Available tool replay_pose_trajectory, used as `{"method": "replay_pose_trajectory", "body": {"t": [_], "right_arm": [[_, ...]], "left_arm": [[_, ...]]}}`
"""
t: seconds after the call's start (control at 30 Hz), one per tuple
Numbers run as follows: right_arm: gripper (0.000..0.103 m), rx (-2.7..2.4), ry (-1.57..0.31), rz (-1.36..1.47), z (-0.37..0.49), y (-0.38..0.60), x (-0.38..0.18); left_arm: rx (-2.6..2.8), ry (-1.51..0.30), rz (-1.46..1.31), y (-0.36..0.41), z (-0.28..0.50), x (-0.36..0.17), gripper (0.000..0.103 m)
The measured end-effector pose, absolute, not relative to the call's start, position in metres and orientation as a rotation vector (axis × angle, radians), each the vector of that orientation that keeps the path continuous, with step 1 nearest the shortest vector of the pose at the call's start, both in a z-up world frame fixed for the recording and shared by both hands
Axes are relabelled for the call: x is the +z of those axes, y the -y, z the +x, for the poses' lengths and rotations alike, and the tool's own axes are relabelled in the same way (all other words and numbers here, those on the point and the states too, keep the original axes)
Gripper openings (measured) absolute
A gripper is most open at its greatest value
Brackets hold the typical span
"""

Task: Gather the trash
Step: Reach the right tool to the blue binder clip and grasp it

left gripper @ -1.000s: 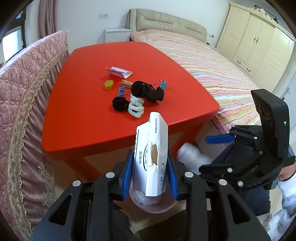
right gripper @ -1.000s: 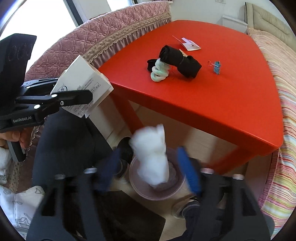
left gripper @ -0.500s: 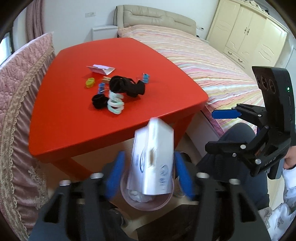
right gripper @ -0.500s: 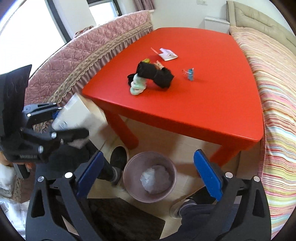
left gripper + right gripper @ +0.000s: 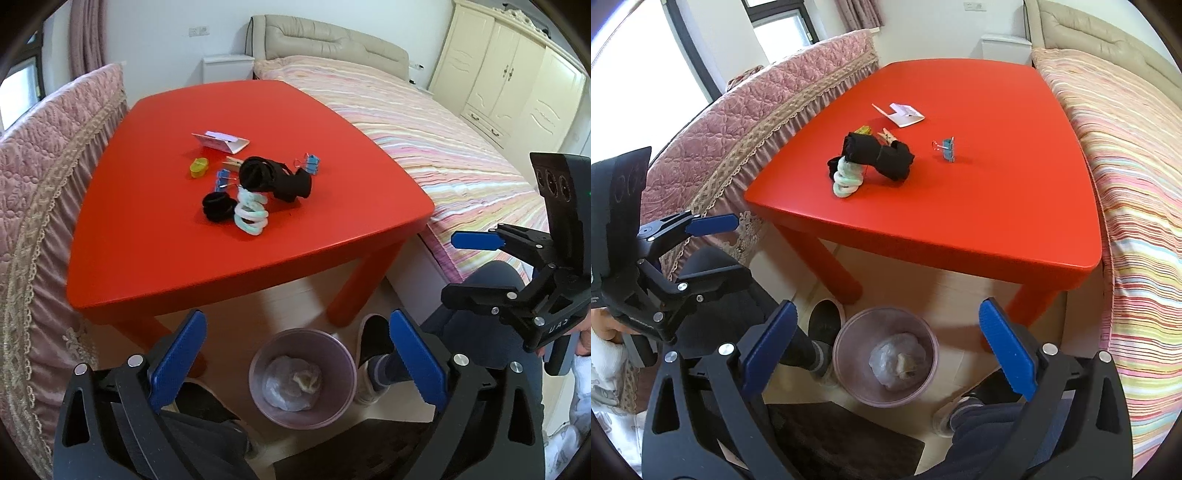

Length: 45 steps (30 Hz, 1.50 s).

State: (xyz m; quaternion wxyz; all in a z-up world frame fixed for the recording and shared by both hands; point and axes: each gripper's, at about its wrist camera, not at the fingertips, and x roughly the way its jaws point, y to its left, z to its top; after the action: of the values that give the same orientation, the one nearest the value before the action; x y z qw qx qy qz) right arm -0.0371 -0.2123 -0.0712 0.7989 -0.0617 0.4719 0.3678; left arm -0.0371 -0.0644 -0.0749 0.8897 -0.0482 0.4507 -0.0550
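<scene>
Gone from the left gripper (image 5: 297, 354) is the white box it held a moment ago; I cannot see it now. Both jaws are wide and hold nothing. The right gripper (image 5: 886, 349) hangs over the pink bin (image 5: 849, 334) too. Crumpled white trash (image 5: 897, 360) lies inside, a round lump pointing no way.
</scene>
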Motion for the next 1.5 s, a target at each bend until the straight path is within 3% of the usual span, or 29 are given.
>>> {"method": "replay_pose_trajectory", "body": {"t": [0.57,0.97,1.03,1.07,1.13,1.37,1.5], "right_arm": [[0.097,0.787,-0.955,-0.173,0.035,0.183,-0.028],[0.096,0.741,-1.092,-0.338,0.133,0.120,-0.054],[0.084,0.735,-1.142,-0.356,0.146,0.111,-0.065],[0.073,0.725,-1.162,-0.378,0.151,0.105,-0.071],[0.064,0.734,-1.183,-0.396,0.156,0.099,-0.079],[0.017,0.719,-1.232,-0.427,0.164,0.087,-0.096],[0.013,0.721,-1.225,-0.414,0.162,0.088,-0.096]], "left_arm": [[-0.096,-0.887,-0.123,0.048,-0.030,-0.056,0.095],[-0.072,-0.875,-0.144,0.038,-0.034,-0.052,0.095],[-0.065,-0.871,-0.148,0.036,-0.036,-0.051,0.095],[-0.062,-0.869,-0.150,0.035,-0.037,-0.050,0.095],[-0.057,-0.865,-0.155,0.033,-0.038,-0.049,0.095],[-0.045,-0.867,-0.170,0.025,-0.041,-0.050,0.095],[-0.048,-0.868,-0.170,0.024,-0.039,-0.051,0.095]]}}
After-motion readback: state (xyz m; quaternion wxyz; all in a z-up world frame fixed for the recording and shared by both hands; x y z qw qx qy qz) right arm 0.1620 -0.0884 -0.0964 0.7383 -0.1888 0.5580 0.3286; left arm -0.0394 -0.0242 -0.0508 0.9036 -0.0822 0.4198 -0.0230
